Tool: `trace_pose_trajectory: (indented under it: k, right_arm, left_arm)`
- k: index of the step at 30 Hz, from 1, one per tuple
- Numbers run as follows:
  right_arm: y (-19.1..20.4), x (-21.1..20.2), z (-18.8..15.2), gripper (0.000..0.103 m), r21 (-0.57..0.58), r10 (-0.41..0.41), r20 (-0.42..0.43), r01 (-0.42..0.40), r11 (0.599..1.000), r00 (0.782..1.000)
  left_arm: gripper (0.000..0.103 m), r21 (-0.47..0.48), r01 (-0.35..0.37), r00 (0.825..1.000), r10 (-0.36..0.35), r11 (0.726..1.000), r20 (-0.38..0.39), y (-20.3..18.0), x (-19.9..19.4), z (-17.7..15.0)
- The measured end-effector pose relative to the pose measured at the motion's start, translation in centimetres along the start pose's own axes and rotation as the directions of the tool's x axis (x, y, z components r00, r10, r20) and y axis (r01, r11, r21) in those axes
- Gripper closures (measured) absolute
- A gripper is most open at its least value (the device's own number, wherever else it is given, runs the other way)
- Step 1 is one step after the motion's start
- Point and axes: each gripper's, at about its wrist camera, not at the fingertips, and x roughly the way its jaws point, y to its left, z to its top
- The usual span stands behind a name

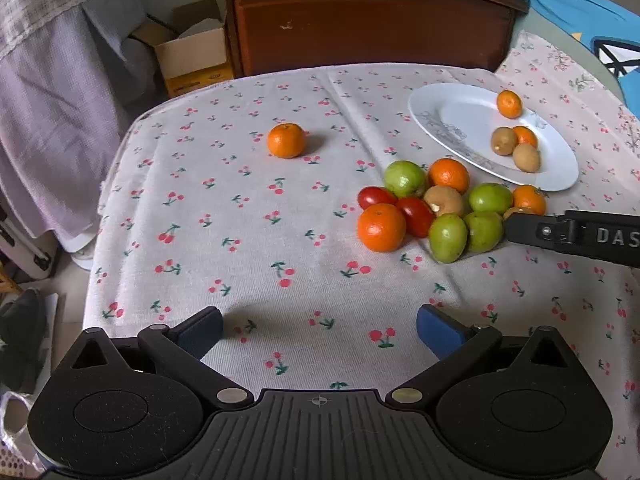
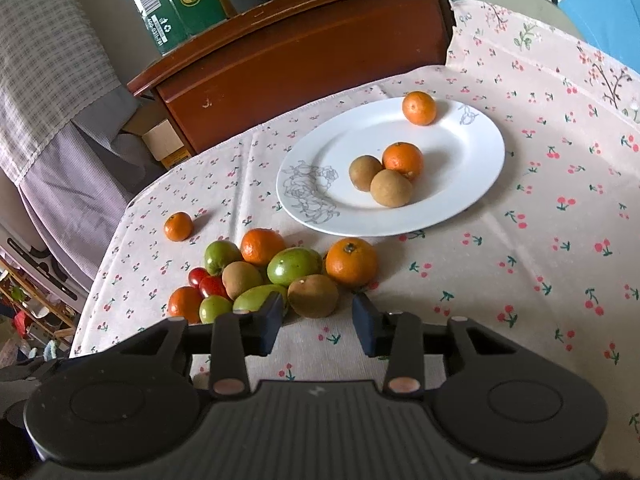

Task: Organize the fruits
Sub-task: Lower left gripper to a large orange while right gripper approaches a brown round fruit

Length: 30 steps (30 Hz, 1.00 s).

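On the plate (image 2: 472,184): two oranges (image 2: 402,161), two brown fruits (image 2: 391,188). Lower left: a heap (image 2: 276,272), one orange (image 2: 178,226) apart. Both claws, left (image 1: 319,330) and right (image 2: 318,320), are released, holding nothing.

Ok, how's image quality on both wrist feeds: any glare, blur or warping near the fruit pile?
Left wrist view: sharp, soft daylight, faint shadows beside the fruit pile; fisheye bends the tablecloth edges. Right wrist view: also sharp; the white plate is bright but not blown out, the brown fruit ahead of the right gripper is crisp; the cabinet looks tilted and curved.
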Motion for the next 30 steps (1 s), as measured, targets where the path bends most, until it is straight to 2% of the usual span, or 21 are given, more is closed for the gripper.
trace_pose_trajectory:
  k: [6,11,16,22,25,27,29,30]
  right_arm:
    - [0.1,0.2,0.0,0.075,-0.011,0.004,0.013,-0.003,1.000,1.000]
    - [-0.2,-0.2,0.2,0.076,0.008,0.011,-0.005,-0.011,1.000,1.000]
    - [-0.7,-0.3,0.2,0.076,0.035,0.026,-0.019,-0.026,0.999,0.999]
    - [-0.6,-0.2,0.2,0.076,0.043,0.025,-0.018,-0.024,0.999,1.000]
    - [-0.8,-0.2,0.2,0.076,0.051,0.027,-0.018,-0.026,0.998,0.999]
    - [-0.8,-0.2,0.2,0.075,0.057,0.027,-0.019,-0.026,0.998,0.999]
    - [-0.8,-0.2,0.3,0.075,0.063,0.027,-0.019,-0.025,0.998,0.999]
    - [-0.8,-0.1,0.3,0.075,0.066,0.026,-0.019,-0.025,0.998,0.999]
  left_arm:
    - [0.000,0.062,0.048,0.996,-0.052,0.997,0.069,-0.3,-0.4,0.8]
    - [0.001,0.071,0.107,0.989,-0.113,0.992,0.091,0.1,-0.1,1.7]
    - [0.001,0.156,0.105,0.988,-0.122,0.982,0.098,0.4,0.3,3.0]
    - [0.004,0.238,0.143,0.981,-0.169,0.961,0.093,0.6,0.9,3.8]
    - [0.010,0.292,0.162,0.976,-0.196,0.943,0.092,0.4,1.2,4.0]
    - [0.018,0.309,0.178,0.973,-0.215,0.934,0.089,0.5,1.4,4.1]
    - [0.036,0.326,0.212,0.968,-0.244,0.922,0.062,0.5,1.9,4.3]
    - [0.039,0.331,0.223,0.966,-0.254,0.917,0.053,0.4,2.0,4.3]
